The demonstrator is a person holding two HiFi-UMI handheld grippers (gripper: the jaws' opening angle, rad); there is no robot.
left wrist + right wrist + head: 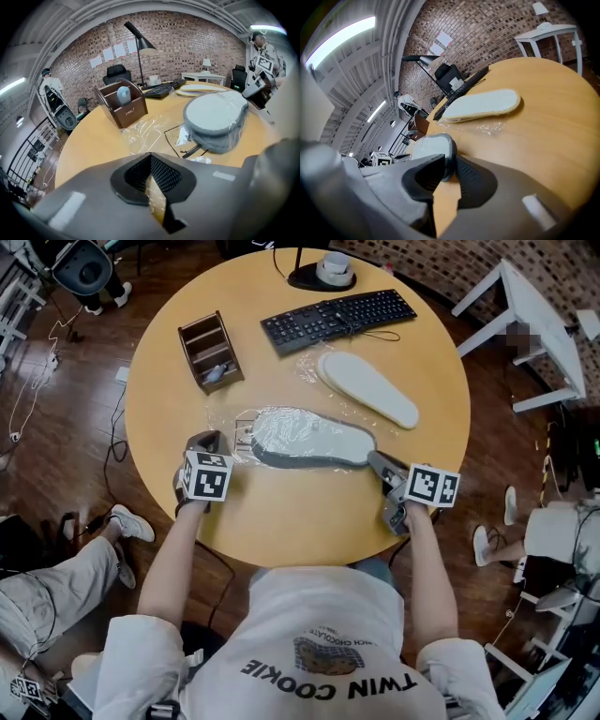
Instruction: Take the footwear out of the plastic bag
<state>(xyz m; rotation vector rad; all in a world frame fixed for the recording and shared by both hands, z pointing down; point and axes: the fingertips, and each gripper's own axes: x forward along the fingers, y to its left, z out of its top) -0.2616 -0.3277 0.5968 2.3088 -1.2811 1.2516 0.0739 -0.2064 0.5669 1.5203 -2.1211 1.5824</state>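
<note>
Now, left gripper (152, 183) fingers pinching crinkly clear plastic bag (145, 129), right gripper (446, 176) fingers clamping flat grey slipper (433, 145).

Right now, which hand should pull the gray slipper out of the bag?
Right. The right gripper clamps the gray slipper at its end, while the left gripper only pinches the plastic bag, good for holding it back.

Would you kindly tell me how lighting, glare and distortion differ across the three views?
Head view: evenly lit, sharp, with glare on the plastic bag over the grey slipper. Left gripper view: fisheye bends the table edge; corners dark. Right gripper view: same bending; the ceiling light is blown out.
</note>
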